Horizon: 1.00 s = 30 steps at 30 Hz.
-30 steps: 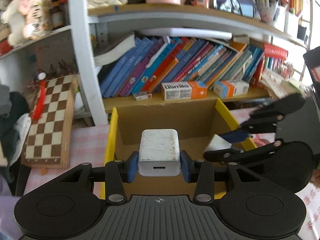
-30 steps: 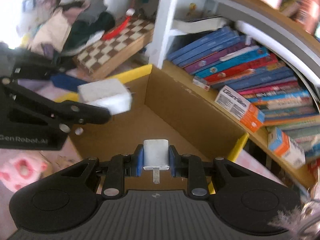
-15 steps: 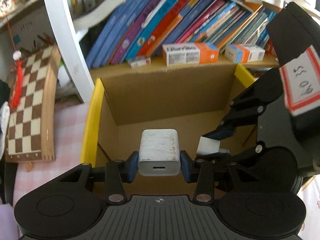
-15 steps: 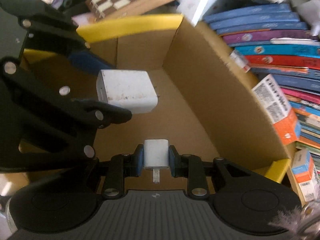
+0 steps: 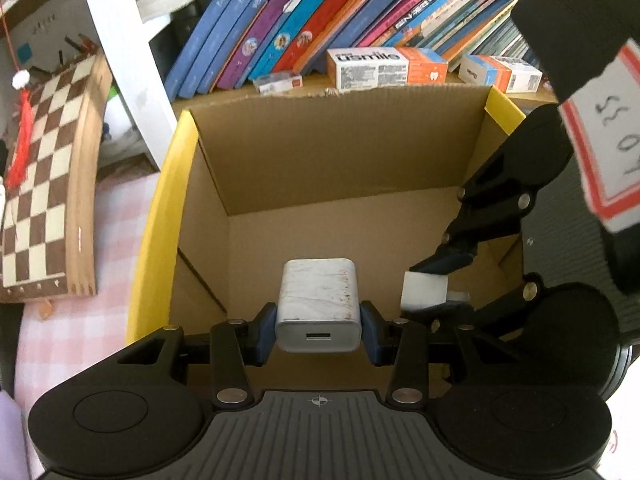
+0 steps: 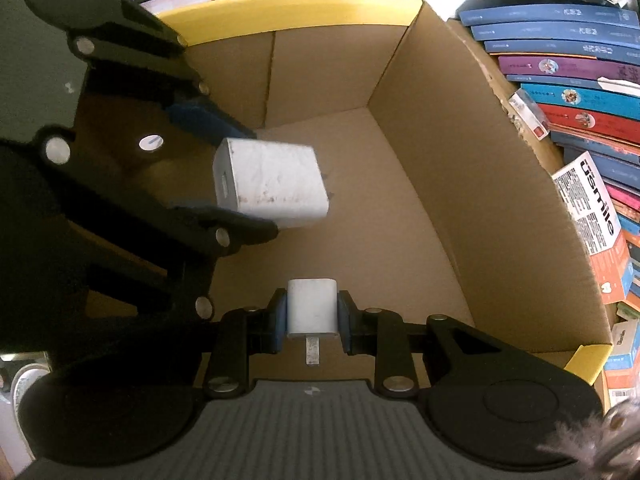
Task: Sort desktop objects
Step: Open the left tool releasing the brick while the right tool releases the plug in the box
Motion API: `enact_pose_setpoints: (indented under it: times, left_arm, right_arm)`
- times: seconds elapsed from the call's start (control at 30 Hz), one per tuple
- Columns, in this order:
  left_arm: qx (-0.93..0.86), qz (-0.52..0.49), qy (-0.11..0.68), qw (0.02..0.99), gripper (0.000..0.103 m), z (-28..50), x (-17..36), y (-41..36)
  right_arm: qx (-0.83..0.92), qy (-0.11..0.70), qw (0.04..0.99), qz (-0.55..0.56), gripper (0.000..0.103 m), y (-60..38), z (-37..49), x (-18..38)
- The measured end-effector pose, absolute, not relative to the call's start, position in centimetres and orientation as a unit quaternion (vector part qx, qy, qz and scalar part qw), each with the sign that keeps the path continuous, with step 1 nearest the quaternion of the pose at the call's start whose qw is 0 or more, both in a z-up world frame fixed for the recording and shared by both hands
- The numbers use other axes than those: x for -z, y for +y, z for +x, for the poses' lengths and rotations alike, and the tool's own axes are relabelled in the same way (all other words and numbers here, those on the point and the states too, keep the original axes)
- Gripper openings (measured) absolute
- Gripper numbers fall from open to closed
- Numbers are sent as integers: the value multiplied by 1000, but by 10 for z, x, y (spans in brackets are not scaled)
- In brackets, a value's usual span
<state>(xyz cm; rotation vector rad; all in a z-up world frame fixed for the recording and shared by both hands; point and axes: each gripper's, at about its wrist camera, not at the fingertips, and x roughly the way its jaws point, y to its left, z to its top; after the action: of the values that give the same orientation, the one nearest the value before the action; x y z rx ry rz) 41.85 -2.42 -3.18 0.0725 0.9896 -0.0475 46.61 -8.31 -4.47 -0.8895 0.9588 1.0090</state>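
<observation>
My left gripper (image 5: 319,332) is shut on a large, scuffed white charger block (image 5: 318,304) with a USB port facing the camera. It also shows in the right wrist view (image 6: 270,184), held above the floor of an open cardboard box (image 5: 332,168) with yellow-edged flaps. My right gripper (image 6: 312,318) is shut on a smaller white plug adapter (image 6: 312,310), prong toward the camera. The adapter also shows in the left wrist view (image 5: 424,290), inside the box at its right side. Both grippers are lowered into the box, side by side.
A shelf of leaning books (image 5: 320,24) and small orange-white cartons (image 5: 384,66) stands right behind the box. A wooden chessboard (image 5: 44,184) leans at the left on a pink checked cloth (image 5: 92,320). A white shelf post (image 5: 132,52) rises at the box's left rear.
Both grippers have moved forward and down into the box, each still holding its charger. The box floor now fills both views.
</observation>
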Motion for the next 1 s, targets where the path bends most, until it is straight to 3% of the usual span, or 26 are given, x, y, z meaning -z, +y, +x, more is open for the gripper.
enact_pose_setpoints:
  times: [0.2,0.4,0.47,0.53,0.77,0.93,1.0]
  left_arm:
    - [25,35,470,882,42,416,29,-23]
    - [26,35,449,892,47,408,16,-22]
    - [24,37,437,898,53,403,9,-22]
    - [20,36,417,908,65,398,0,-20]
    - [29,19,367,930,72,375,-31,-13]
    - [40,28,327,944,86,348,-57,-11]
    - [44,28,310,949,86,334,-68,-9]
  right_arm:
    - [-453,428,683,-380,26,-86,468,42]
    - [-445,416,705,-363,47,-90,466,31]
    - [-442,411,715,-352,51,-95,463,24]
    - [-441,405,725,-341,57,-101,461,14]
    - [-424,383,765,-298,69,-116,450,-22]
    - [-401,361,796,-276,80,-131,432,-45]
    - [-388,351,814,-253,83,-141,422,-56]
